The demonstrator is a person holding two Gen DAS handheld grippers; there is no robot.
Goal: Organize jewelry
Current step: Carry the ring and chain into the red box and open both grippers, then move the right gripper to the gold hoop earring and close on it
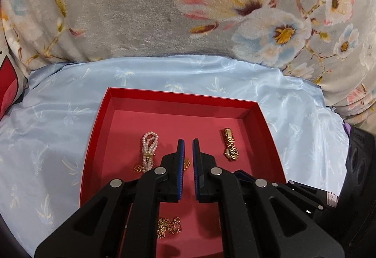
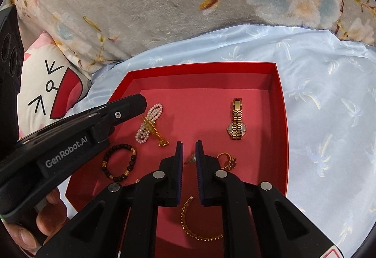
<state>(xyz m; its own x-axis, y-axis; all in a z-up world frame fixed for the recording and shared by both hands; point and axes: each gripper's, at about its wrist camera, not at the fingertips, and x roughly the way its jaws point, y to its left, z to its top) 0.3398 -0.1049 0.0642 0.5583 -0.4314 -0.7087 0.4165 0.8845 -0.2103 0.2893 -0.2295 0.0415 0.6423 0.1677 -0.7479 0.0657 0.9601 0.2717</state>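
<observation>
An open red box (image 1: 178, 95) (image 2: 202, 68) lies on a blue satin cloth. It holds a pearl bracelet (image 1: 148, 152) (image 2: 150, 121), a gold watch (image 1: 229, 145) (image 2: 237, 120) and a thin gold chain (image 1: 168, 227). A gold pin (image 2: 155, 131), a black bead bracelet (image 2: 119, 162), a gold ring (image 2: 228, 160) and a gold link bracelet (image 2: 195, 227) lie there too. My left gripper (image 1: 188, 142) (image 2: 142, 103) hovers over the pearls, shut and holding nothing visible. My right gripper (image 2: 189, 144) hangs mid-box, its jaws a slit apart. A small silvery piece (image 2: 191, 159) shows in that slit; I cannot tell whether it is touched.
A floral plush blanket (image 1: 141, 11) rises behind the box. A white and red cushion (image 2: 54, 93) lies at the left. The blue cloth (image 2: 329, 117) spreads around the box. A person's hand (image 2: 47, 211) grips the left tool's handle.
</observation>
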